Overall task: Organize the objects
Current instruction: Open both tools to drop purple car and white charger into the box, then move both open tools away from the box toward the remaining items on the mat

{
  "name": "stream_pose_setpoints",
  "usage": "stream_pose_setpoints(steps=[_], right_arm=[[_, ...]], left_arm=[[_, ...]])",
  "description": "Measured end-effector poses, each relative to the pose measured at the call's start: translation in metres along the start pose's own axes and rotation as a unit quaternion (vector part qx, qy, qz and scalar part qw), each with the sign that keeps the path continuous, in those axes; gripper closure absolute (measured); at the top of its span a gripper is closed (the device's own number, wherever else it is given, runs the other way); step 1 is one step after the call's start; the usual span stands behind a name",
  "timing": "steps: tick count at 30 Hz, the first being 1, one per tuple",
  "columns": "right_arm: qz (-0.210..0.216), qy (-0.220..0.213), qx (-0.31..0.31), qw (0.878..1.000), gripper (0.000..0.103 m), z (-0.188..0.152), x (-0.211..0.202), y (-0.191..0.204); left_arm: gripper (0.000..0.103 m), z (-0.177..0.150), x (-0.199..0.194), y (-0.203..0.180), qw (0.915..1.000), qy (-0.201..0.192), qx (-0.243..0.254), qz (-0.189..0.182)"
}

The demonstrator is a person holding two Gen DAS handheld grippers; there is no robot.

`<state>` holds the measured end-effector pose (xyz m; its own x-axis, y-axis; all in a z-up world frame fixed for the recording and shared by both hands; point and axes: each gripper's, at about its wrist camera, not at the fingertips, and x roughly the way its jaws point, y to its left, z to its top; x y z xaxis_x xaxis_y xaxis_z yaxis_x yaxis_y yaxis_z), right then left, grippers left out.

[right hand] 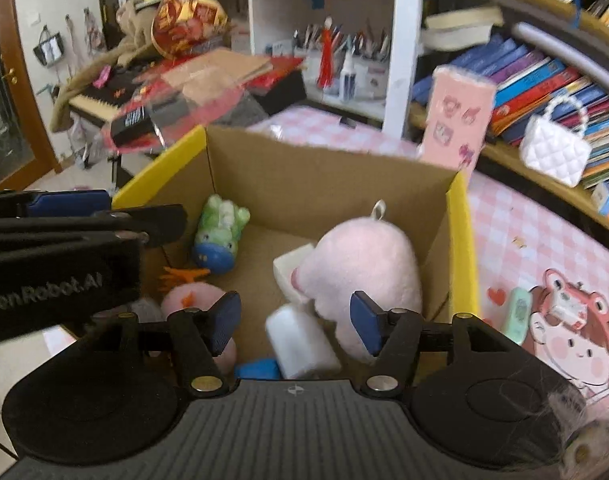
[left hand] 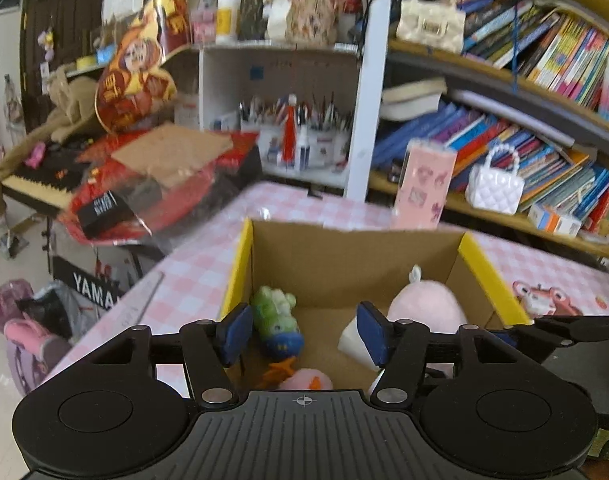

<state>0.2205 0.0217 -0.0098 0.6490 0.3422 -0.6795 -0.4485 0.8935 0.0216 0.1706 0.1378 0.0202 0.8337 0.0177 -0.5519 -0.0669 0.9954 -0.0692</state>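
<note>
Brown cardboard box with yellow flaps (right hand: 328, 168) holds plush toys; both grippers (left hand: 300, 334) (right hand: 294, 322) released, empty; mint case (right hand: 516, 314) remains outside, three o'clock.

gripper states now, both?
Left gripper: open, holding nothing, over the box.
Right gripper: open, holding nothing.

Inside the cardboard box (right hand: 328, 168): three plush toys — green (right hand: 221, 230), big pink (right hand: 364, 264), small pink (right hand: 192, 296) — and two white blocks (right hand: 300, 340).

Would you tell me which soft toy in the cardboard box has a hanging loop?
The large pale pink plush by the box's right wall; the green one shows none.
</note>
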Motion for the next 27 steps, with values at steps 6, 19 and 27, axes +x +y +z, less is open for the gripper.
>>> stream_pose_setpoints(steps=[6, 19, 27], right_arm=[[-0.022, -0.051, 0.021, 0.998, 0.045, -0.007, -0.043, 0.0], [-0.051, -0.066, 0.066, 0.994, 0.045, -0.06, -0.108, 0.015], [-0.074, -0.046, 0.084, 0.993, 0.045, -0.104, -0.13, 0.031]], left_arm=[[0.032, 0.001, -0.04, 0.006, 0.9992, -0.04, 0.002, 0.004], [0.022, -0.045, -0.099, 0.022, 0.9996, -0.024, 0.003, 0.01], [0.021, -0.08, -0.119, 0.024, 0.9998, 0.007, 0.018, 0.0]])
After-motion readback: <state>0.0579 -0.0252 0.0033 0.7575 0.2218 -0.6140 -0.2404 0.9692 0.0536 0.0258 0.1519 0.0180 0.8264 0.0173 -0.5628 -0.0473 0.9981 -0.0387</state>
